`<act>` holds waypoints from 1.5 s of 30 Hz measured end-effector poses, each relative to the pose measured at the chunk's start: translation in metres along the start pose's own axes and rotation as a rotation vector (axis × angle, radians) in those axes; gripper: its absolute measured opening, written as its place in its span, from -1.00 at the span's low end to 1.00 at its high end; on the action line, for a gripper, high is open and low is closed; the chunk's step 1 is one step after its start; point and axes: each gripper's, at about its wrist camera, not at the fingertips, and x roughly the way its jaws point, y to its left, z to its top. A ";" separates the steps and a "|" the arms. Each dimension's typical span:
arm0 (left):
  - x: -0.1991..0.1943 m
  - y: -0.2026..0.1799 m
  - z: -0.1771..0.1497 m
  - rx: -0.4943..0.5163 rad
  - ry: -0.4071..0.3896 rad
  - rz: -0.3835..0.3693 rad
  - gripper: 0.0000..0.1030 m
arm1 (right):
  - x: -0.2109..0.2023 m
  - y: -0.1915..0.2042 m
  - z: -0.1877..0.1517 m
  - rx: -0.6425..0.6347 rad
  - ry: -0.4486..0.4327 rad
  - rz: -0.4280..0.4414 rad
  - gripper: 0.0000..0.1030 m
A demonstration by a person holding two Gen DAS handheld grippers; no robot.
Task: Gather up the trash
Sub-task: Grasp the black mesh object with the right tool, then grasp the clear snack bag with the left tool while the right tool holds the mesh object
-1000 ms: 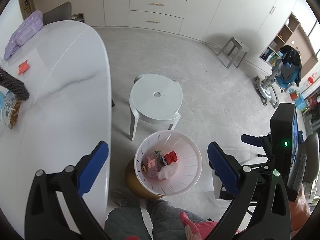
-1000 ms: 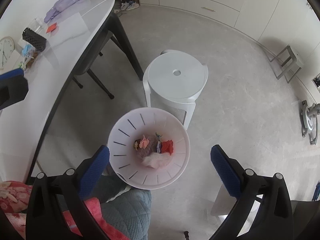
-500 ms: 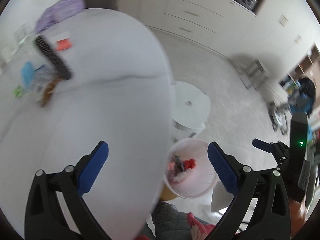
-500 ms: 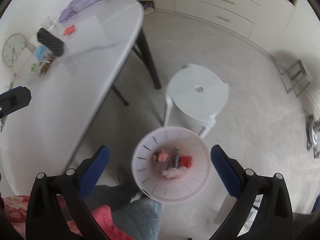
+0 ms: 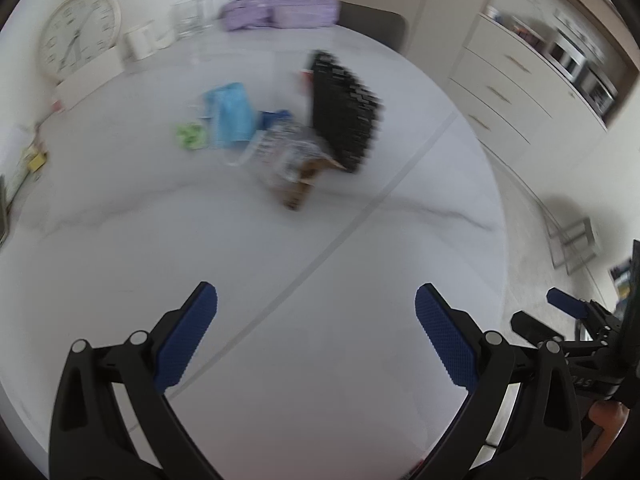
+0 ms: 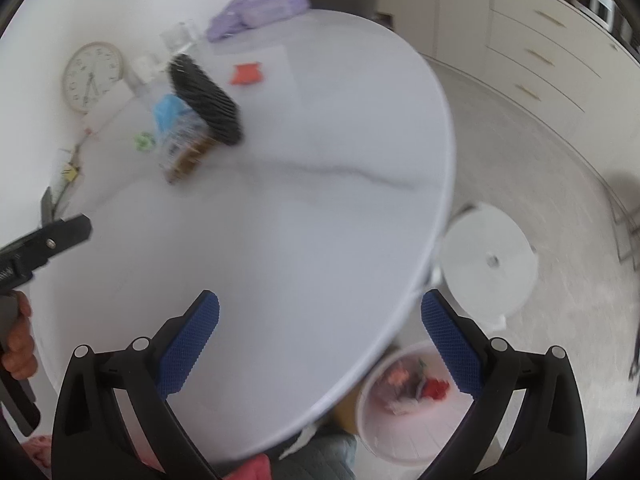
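Left wrist view: left hand-held gripper spread empty over the table; right hand-held gripper likewise spread above the bin.

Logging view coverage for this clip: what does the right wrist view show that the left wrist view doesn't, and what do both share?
Only the right wrist view shows the white bin with trash in it, the white stool and a red scrap. Only the left wrist view shows a metal stool on the floor. Both show the table, clock, black ribbed object, blue packet and purple bag.
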 end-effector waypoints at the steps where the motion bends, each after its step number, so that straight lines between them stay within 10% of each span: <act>1: 0.000 0.009 0.003 -0.017 -0.004 0.007 0.85 | 0.001 0.006 0.006 -0.010 -0.003 0.007 0.95; 21: 0.037 0.086 0.039 -0.081 0.010 0.003 0.85 | 0.123 0.106 0.162 -0.142 -0.056 0.070 0.92; 27: 0.050 0.082 0.050 -0.019 0.002 -0.017 0.85 | 0.137 0.095 0.176 -0.101 -0.010 0.169 -0.35; 32: 0.055 0.064 0.062 0.116 -0.031 -0.065 0.85 | 0.127 0.067 0.177 -0.014 0.004 0.211 -0.70; 45: 0.123 -0.005 0.116 0.576 -0.039 -0.112 0.85 | 0.067 -0.011 0.125 0.172 -0.019 0.152 -0.65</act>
